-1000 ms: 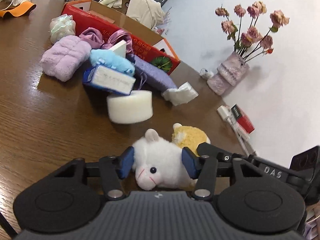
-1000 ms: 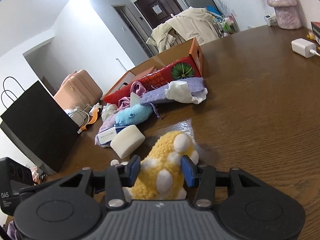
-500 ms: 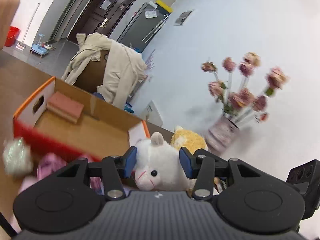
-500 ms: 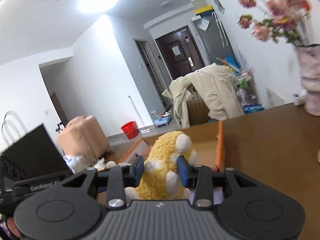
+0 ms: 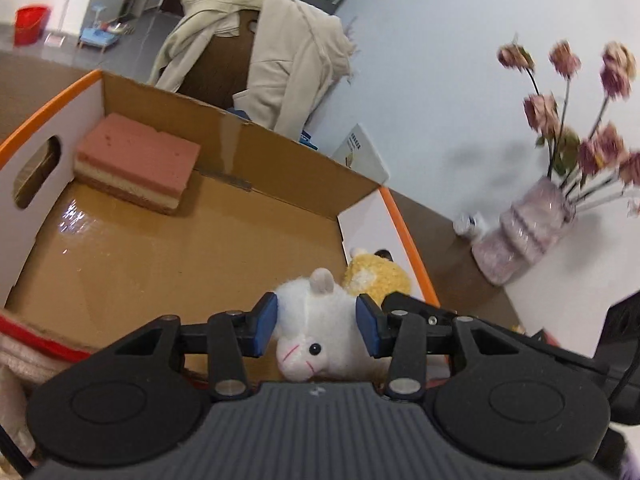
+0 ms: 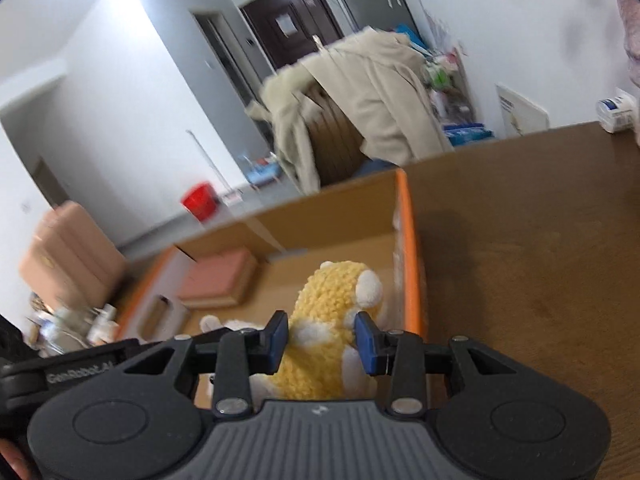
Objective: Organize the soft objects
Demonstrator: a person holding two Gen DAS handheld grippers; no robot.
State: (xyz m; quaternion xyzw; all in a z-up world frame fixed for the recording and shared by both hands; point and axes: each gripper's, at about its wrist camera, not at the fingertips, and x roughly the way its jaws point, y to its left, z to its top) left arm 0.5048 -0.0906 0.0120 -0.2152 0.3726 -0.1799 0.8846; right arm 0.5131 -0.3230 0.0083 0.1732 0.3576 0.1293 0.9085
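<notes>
My left gripper (image 5: 316, 316) is shut on a white plush toy (image 5: 316, 336), its blue pads pressing the toy's sides and closing a little tighter. It hangs over the right near corner of an open cardboard box (image 5: 280, 152) with orange rims. My right gripper (image 6: 322, 334) is shut on a yellow plush toy (image 6: 328, 300) over the same box (image 6: 406, 240), just right of the left one. The yellow toy (image 5: 376, 276) shows behind the white one. A pink layered sponge (image 5: 136, 160) lies in the box's far left corner.
The box stands on a brown wooden table (image 6: 520, 280). A vase of dried pink flowers (image 5: 524, 232) stands on the table to the right, by the wall. A chair draped with a beige coat (image 5: 272, 40) is behind the box. A pink fluffy item (image 5: 16, 360) lies against the box's near wall.
Both grippers have carried their plush toys from the table, past the pile of soft things, to a spot over the open box. The box floor now lies below them.
</notes>
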